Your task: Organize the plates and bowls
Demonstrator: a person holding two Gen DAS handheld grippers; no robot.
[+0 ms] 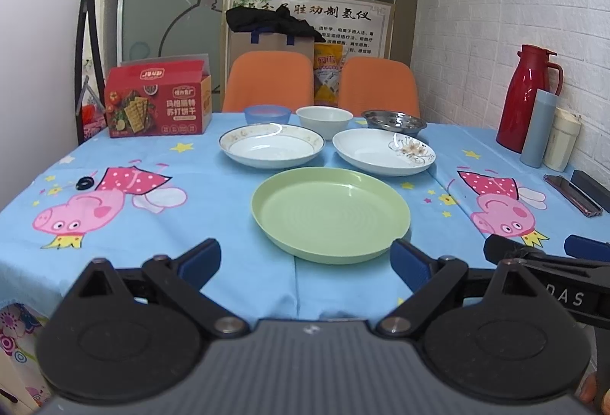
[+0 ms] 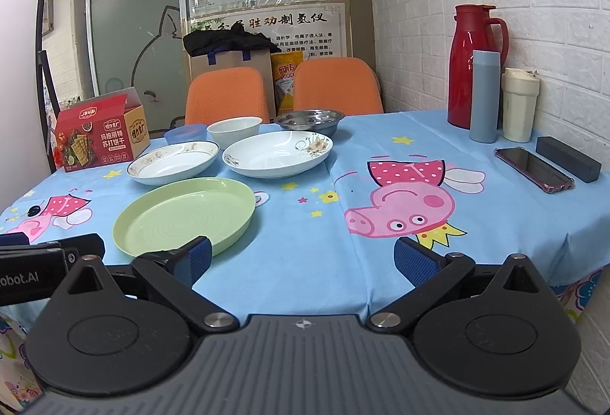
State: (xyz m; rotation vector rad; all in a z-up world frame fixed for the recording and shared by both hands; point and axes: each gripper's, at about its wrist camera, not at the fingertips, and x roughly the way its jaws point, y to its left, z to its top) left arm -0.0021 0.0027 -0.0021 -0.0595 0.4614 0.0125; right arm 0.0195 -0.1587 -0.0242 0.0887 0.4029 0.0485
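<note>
Dishes awaited stacking on the desk.
The green plate lay directly ahead of the left hand-held gripper, nearer than the right hand-held gripper; both stood apart, empty.

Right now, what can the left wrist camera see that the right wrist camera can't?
Only the left wrist view shows the left tongs, open, with the right tongs peeking in at its edge. Only the right wrist view shows the right tongs head-on, open, and a white board at the left. Both show the green plate, two white plates, three bowls, the cracker box, the red jug and the phone.
</note>
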